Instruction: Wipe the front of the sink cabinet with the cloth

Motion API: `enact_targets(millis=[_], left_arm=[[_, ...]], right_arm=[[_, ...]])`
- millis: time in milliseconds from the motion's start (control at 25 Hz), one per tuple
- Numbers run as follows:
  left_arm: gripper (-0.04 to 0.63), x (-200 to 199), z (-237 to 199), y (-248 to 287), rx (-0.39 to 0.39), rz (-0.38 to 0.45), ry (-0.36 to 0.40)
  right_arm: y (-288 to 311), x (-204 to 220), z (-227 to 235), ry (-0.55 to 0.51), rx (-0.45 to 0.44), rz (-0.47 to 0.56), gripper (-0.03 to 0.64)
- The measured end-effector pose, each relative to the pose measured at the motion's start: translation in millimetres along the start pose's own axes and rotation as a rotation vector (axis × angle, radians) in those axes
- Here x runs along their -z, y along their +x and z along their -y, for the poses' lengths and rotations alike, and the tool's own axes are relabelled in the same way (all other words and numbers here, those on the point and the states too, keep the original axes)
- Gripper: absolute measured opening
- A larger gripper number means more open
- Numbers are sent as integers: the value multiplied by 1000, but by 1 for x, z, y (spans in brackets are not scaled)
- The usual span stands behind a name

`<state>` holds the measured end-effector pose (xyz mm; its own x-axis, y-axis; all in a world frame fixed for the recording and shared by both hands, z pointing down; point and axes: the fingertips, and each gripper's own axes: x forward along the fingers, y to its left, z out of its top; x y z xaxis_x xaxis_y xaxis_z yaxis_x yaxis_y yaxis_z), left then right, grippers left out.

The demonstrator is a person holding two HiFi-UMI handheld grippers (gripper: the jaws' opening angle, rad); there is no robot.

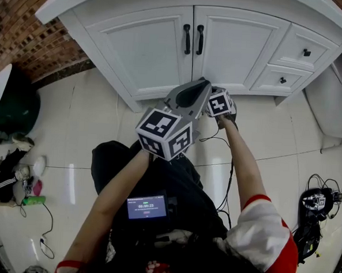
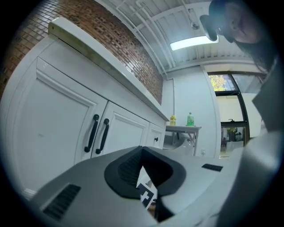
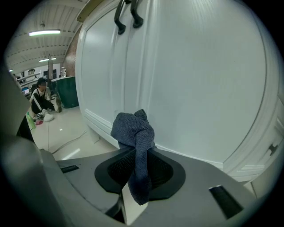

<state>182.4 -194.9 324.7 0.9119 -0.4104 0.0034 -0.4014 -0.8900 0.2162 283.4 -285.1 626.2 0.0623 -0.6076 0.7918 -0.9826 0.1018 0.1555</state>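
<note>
Gripping the dark blue cloth (image 3: 132, 131), the right tool (image 3: 136, 156) has its jaws closed on the fabric. The bunched, knotted end pokes out past the tips, at twelve o'clock from the jaws. The cloth sits close to a door panel of the white sink cabinet (image 3: 191, 80); whether it touches the panel cannot be told. The left tool (image 2: 145, 173) has its jaws a little apart with nothing between them, and only a sliver of the right tool shows through the gap. In the head view both tools meet at centre, the left lying over the right, just in front of the cabinet's lower edge. At twelve o'clock there, two black handles (image 1: 193, 39) stand side by side on the doors. At two o'clock are two drawers with black knobs (image 1: 306, 53). The glossy tiled floor (image 1: 90, 134) spreads around, with a green bottle (image 1: 33, 200) lying at eight o'clock. In the right gripper view a person (image 3: 41, 102) sits on the floor at nine o'clock.
</note>
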Motion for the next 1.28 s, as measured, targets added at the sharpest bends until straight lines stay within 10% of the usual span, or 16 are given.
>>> enact_targets(millis=[80, 240, 720, 1280], left_arm=[[37, 15, 8, 8, 10, -41, 26], [37, 46, 22, 25, 40, -126, 35], [37, 84, 28, 30, 8, -206, 15], [37, 21, -18, 2, -138, -88, 31]], right_arm=[[-1, 30, 33, 34, 96, -113, 81], [4, -23, 47, 14, -25, 219, 81], [7, 58, 190, 197, 143, 117, 81], [-63, 34, 85, 186, -28, 289, 81]])
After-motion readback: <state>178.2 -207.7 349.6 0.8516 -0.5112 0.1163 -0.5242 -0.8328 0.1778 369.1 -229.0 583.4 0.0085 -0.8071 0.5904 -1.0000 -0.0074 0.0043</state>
